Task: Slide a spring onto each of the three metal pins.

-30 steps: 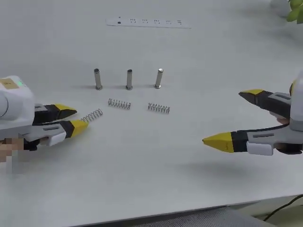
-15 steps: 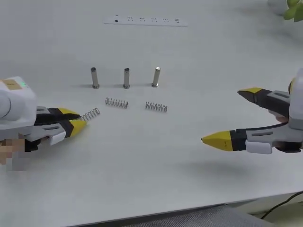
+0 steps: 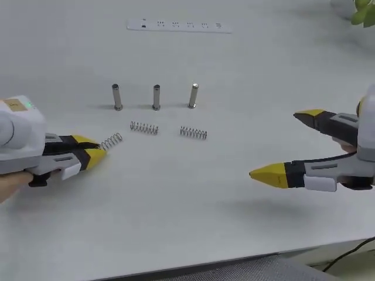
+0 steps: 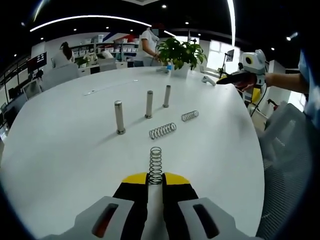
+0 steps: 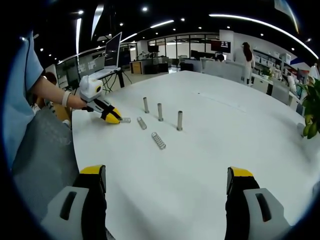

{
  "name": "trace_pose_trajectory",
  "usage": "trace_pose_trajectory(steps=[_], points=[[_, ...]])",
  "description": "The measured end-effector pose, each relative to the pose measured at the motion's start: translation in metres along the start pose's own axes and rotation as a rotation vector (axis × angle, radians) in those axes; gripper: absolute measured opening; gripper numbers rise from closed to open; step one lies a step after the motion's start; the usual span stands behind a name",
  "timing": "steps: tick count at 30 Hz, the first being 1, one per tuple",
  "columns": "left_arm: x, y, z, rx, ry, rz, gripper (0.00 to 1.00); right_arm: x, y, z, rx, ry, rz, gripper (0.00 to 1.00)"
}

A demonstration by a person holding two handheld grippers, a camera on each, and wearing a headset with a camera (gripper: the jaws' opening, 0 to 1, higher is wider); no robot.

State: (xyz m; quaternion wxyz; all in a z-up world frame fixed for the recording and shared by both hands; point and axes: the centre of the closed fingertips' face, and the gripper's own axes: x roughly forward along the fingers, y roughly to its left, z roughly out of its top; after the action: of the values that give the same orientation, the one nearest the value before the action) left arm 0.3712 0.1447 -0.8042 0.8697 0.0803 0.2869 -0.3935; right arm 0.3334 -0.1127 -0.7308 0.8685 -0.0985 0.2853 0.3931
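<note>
Nearest to me, my right gripper hovers over the right part of the white table, its jaws spread wide and empty. In its own view the two yellow tips stand far apart over bare tabletop.

On the left, a little farther out, my left gripper has its yellow tips pinched together on the near end of the nearest spring. In the left gripper view that spring runs straight out from between the tips, away from me. I cannot tell whether its far end rests on the table or is lifted off it.

Beyond it and to the right, the middle spring lies flat on the table. The right spring lies flat just right of that. These two are apart from each other and from the one I hold.

Behind the springs three metal pins stand upright in a row across the table: the left pin, the middle pin and the right pin. All three are bare.

Far beyond the pins a white power strip lies flat across the table. At the far right corner the green leaves of a plant show.
</note>
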Motion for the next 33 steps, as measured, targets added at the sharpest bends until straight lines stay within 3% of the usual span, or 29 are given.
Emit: trace_pose_trajectory(steps=[15, 24, 33], points=[[-0.001, -0.005, 0.003, 0.034, 0.003, -0.018, 0.02, 0.002, 0.002, 0.002, -0.011, 0.006, 0.008, 1.00], [-0.007, -0.010, 0.017, 0.041, -0.021, -0.046, 0.01, 0.004, 0.006, 0.002, -0.020, 0.015, 0.021, 1.00], [-0.019, -0.025, 0.036, 0.099, -0.041, -0.122, 0.01, 0.005, 0.008, 0.004, -0.026, 0.012, 0.024, 1.00]])
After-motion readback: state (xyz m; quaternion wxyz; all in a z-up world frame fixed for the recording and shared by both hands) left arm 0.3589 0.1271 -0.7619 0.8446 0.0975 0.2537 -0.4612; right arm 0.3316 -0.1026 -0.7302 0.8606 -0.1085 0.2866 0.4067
